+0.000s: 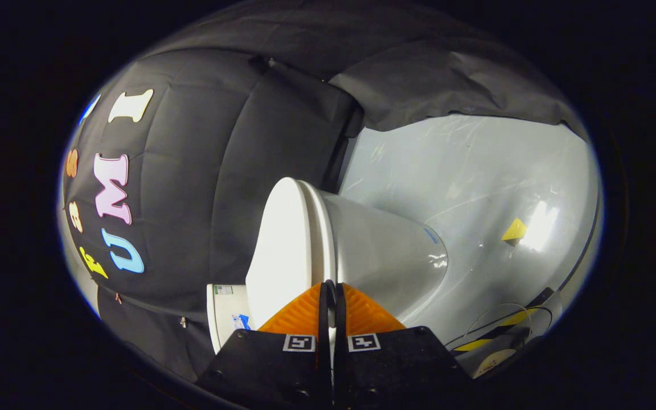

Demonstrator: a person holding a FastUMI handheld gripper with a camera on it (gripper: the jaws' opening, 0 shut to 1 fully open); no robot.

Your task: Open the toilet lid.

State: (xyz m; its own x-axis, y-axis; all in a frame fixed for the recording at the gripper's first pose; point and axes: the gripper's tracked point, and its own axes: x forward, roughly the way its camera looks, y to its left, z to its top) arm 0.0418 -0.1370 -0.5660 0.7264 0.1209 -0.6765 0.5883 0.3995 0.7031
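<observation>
Nearest the lens, the claw [332, 290] shows its two fingers [299, 316] drawn together until only a thin dark slit runs between them. Their tips sit right at the edge of the toilet lid [279, 245], about where the lid meets the seat rim; whether anything is pinched in that slit cannot be told, since the tips hide the contact. Each finger carries a small square marker near its base.

Seen from the rolled camera, the toilet [385, 256] appears turned on its side. The lid is a smooth white oval, lying closed and flat against the seat [315, 239], which shows as a thin white band just beside it. The bowl's rounded white body tapers away from the seat, beyond the fingers and towards the pale glossy floor [476, 182].

On the lid's other side, near the fingers' base, a white tank [225, 319] carries a small label and a bit of blue. Black cloth [203, 188] hangs as the booth's wall behind the lid and the tank, and another fold of it drapes over the far part of the floor.

A small yellow triangle [515, 230] lies on the floor well apart from the bowl, next to a bright glare. Yellow-and-black striped tape [496, 333] and a thin looping cable [504, 316] lie near the bowl's foot.
</observation>
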